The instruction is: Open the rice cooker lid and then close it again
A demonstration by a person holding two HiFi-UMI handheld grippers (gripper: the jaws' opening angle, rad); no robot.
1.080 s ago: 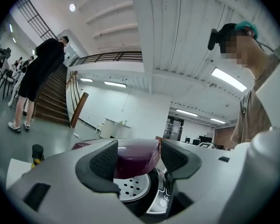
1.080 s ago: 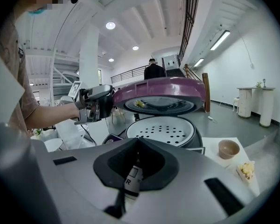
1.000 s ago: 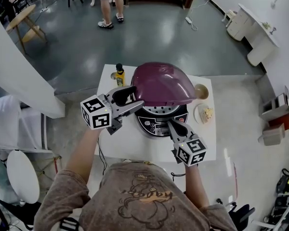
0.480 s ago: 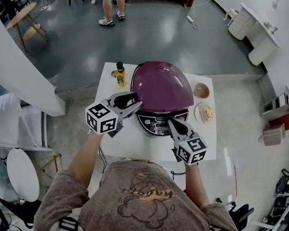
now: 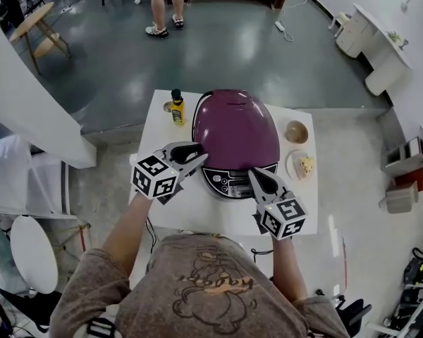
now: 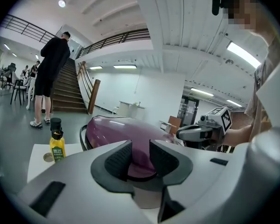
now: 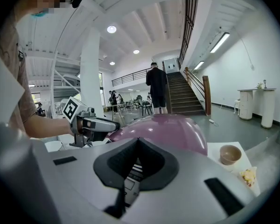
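Two grippers flank one rice cooker at the centre of the white table. Its purple lid lies down over the body. I can't tell whether the latch has caught, nor whether this is the start or the finish. The left gripper sits at the cooker's 8 o'clock, jaws a narrow gap apart with nothing between them, tips just beside the lid's edge. The right gripper hangs at 5 o'clock over the control panel, jaws pressed together and empty. I judge the next move belongs at the lid's front edge: a firm downward press to seat it, or the release to lift it. Around the cooker I count one bottle at 11 o'clock, one bowl at 2 and one plate at 3.
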